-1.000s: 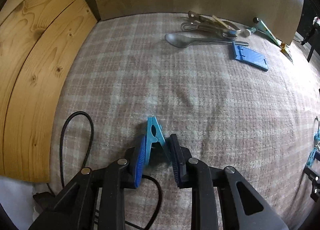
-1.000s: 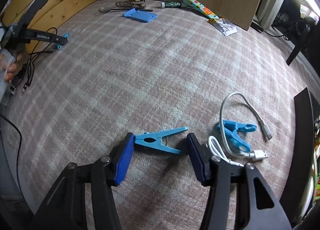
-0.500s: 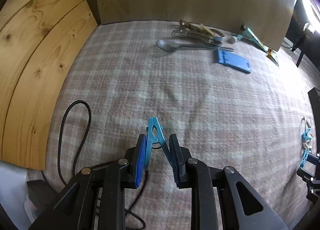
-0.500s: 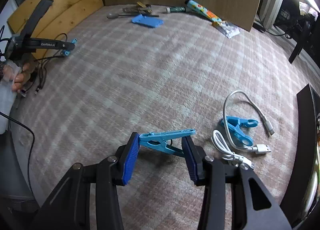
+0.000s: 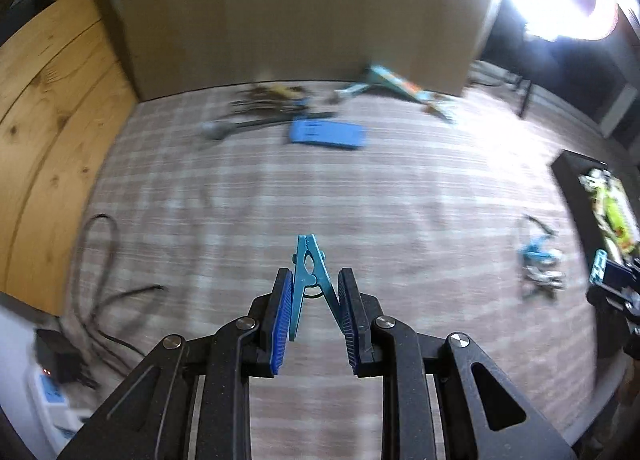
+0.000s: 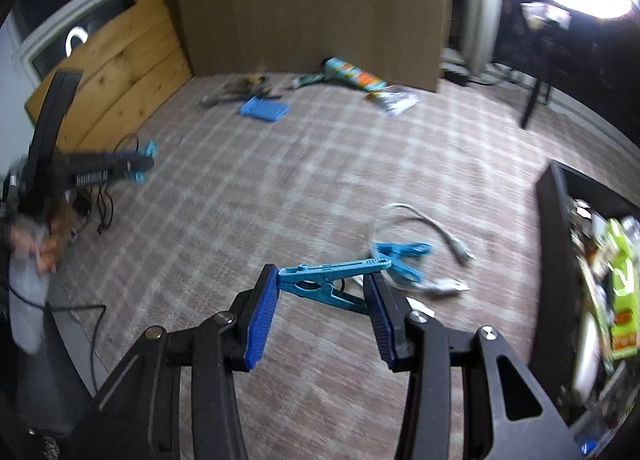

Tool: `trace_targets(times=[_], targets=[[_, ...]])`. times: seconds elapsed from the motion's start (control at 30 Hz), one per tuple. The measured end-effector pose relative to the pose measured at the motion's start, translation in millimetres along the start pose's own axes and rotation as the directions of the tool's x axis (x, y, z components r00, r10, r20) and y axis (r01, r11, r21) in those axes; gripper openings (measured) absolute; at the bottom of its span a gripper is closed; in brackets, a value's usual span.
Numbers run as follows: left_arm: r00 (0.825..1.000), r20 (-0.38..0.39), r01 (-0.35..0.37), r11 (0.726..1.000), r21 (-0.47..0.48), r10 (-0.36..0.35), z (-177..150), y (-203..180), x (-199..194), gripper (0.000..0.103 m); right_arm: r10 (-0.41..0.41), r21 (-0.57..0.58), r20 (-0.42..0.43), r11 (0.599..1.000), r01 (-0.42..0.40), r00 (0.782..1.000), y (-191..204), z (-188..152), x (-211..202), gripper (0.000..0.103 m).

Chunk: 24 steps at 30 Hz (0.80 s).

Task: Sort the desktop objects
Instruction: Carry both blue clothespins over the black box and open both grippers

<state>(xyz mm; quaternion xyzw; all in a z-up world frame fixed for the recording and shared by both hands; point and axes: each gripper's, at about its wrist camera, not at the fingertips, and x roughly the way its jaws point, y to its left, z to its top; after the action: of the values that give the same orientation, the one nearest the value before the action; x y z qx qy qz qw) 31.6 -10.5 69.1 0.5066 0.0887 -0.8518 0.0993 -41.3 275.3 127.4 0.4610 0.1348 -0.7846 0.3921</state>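
My left gripper [image 5: 315, 280] is shut on a teal clothespin [image 5: 306, 256], which stands upright between the blue pads, lifted off the plaid cloth [image 5: 400, 200]. My right gripper [image 6: 320, 276] is shut on a blue clothespin [image 6: 332, 270] that lies crosswise between its pads, also off the cloth. Another blue clothespin [image 6: 404, 256] rests on the cloth beside a white USB cable [image 6: 420, 220], just beyond the right gripper. In the right wrist view the left gripper [image 6: 140, 166] shows blurred at the far left, held by a hand [image 6: 44, 248].
A blue flat case [image 5: 326, 134], a spoon [image 5: 224, 128] with other utensils and a printed tube [image 6: 352, 74] lie at the back by a cardboard wall. A black cable [image 5: 100, 252] trails at the left near wooden boards. A black tray [image 6: 560, 244] of packets stands at the right.
The right gripper's jaws closed on the blue clothespin and lifted it. The left gripper rose and moved away from the wooden boards with its teal clothespin. Both views are now motion-blurred.
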Motion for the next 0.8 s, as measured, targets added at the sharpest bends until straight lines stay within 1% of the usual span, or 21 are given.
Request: trace_targets(times=[0.17, 0.23, 0.3, 0.33, 0.47, 0.63, 0.7, 0.8], targets=[[0.996, 0.027, 0.077, 0.995, 0.069, -0.079, -2.8, -74.1, -19.7, 0.022, -0.047, 0.113, 0.044, 0.993, 0.041, 0.998, -43.9, -17.5, -36.7, 0.043], [0.991, 0.027, 0.124, 0.988, 0.095, -0.127, -4.2, -107.3, -26.4, 0.022, -0.062, 0.155, 0.053, 0.987, 0.053, 0.997, -63.4, -26.6, -49.0, 0.043], [0.987, 0.022, 0.152, 0.98, 0.131, -0.156, -5.0, -137.4, -29.9, 0.022, -0.084, 0.195, 0.056, 0.978, 0.071, 0.995, -85.5, -38.2, -64.0, 0.043], [0.985, 0.018, 0.165, 0.972, 0.165, -0.171, -6.8, -159.5, -32.2, 0.022, -0.096, 0.218, 0.056, 0.973, 0.082, 0.994, -99.0, -45.0, -72.3, 0.043], [0.974, 0.003, 0.218, 0.947, 0.236, -0.225, -11.9, -222.8, -39.0, 0.022, -0.126, 0.289, 0.065, 0.952, 0.102, 0.99, -140.7, -64.8, -98.6, 0.043], [0.962, -0.02, 0.267, 0.918, 0.294, -0.273, -22.7, -297.4, -44.9, 0.022, -0.2, 0.359, 0.073, 0.919, 0.162, 0.977, -196.2, -92.1, -137.4, 0.043], [0.957, -0.027, 0.282, 0.907, 0.313, -0.288, -26.9, -320.6, -46.4, 0.022, -0.229, 0.385, 0.071, 0.904, 0.185, 0.971, -215.5, -101.2, -149.0, 0.043], [0.95, -0.042, 0.305, 0.888, 0.344, -0.31, -35.0, -358.3, -48.6, 0.022, -0.249, 0.426, 0.065, 0.883, 0.199, 0.966, -246.3, -115.9, -164.3, 0.043]])
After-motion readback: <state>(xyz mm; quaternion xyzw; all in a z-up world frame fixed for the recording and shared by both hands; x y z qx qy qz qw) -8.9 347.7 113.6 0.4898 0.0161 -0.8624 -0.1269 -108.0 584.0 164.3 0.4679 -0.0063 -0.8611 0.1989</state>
